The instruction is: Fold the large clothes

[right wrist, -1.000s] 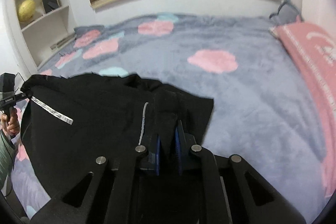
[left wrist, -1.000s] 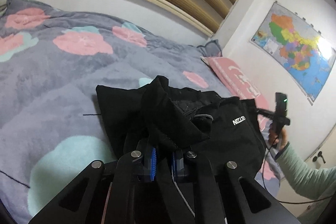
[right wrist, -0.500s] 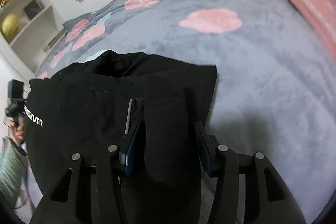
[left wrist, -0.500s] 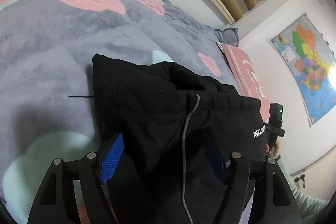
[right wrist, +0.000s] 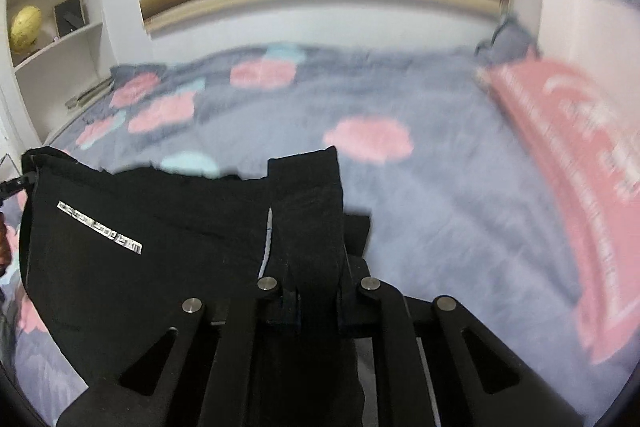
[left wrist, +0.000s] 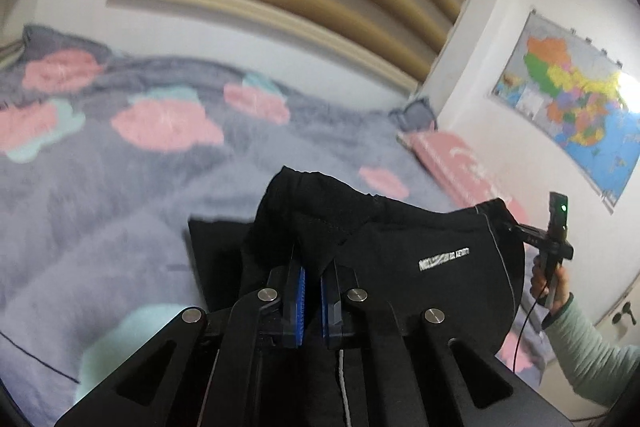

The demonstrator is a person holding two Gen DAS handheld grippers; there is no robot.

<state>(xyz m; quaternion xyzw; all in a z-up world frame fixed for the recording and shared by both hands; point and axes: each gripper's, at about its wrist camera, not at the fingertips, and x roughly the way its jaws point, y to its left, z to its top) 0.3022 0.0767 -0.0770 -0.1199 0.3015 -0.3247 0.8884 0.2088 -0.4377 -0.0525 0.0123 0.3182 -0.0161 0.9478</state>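
You are pinching the black garment (left wrist: 400,251) in both tools, left tool (left wrist: 311,291) and right tool (right wrist: 314,297) clamped on its edge, lifting it above the bed (left wrist: 120,195). Next, carry the fold over evenly.

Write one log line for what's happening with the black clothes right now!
left gripper: shut on black garment | right gripper: shut on black garment | garment lifted off bed
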